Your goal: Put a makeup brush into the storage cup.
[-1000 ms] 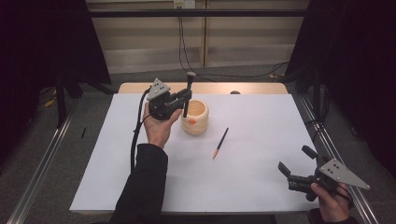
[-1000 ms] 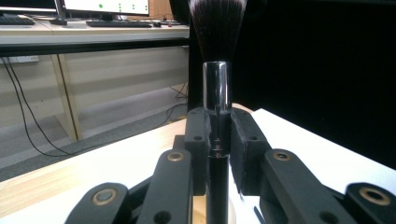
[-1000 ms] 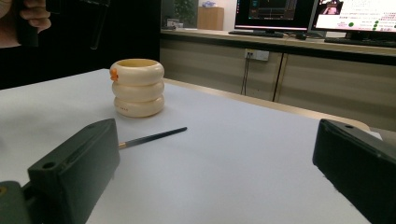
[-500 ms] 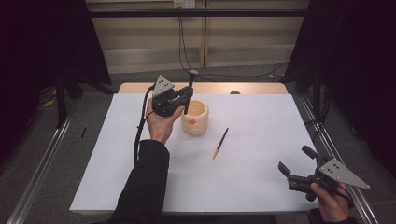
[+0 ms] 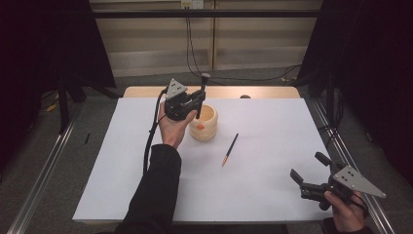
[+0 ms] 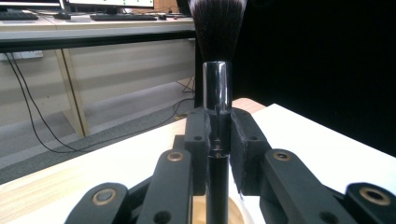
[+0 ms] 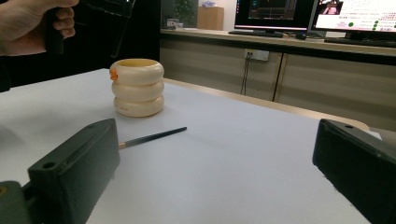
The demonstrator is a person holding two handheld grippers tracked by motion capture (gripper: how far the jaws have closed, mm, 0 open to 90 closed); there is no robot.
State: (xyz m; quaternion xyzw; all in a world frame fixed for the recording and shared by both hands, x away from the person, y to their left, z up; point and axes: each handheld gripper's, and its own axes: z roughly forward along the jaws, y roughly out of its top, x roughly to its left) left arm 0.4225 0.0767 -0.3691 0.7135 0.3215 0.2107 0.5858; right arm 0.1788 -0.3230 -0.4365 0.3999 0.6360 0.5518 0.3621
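My left gripper (image 5: 194, 101) is shut on a makeup brush (image 5: 202, 95) and holds it upright. Its black bristles (image 6: 217, 21) point up above a silver ferrule (image 6: 217, 84), and the black handle runs down between the jaws of my left gripper (image 6: 217, 135). The handle's lower end hangs over the mouth of a cream ridged cup (image 5: 205, 125) with an orange mark on its side. A thin dark pencil-like stick (image 5: 230, 149) with a tan tip lies to the right of the cup (image 7: 137, 87). My right gripper (image 5: 308, 170) rests open near the table's front right corner, nothing between its jaws.
A white sheet (image 5: 272, 122) covers the table, with a strip of wood (image 5: 263, 92) along the far edge. The stick (image 7: 152, 137) lies between my right gripper (image 7: 215, 144) and the cup. The other hand (image 7: 37, 23) is above the cup.
My left gripper has shifted a little to the right with the brush, bringing it over the cup. The right gripper has not moved.
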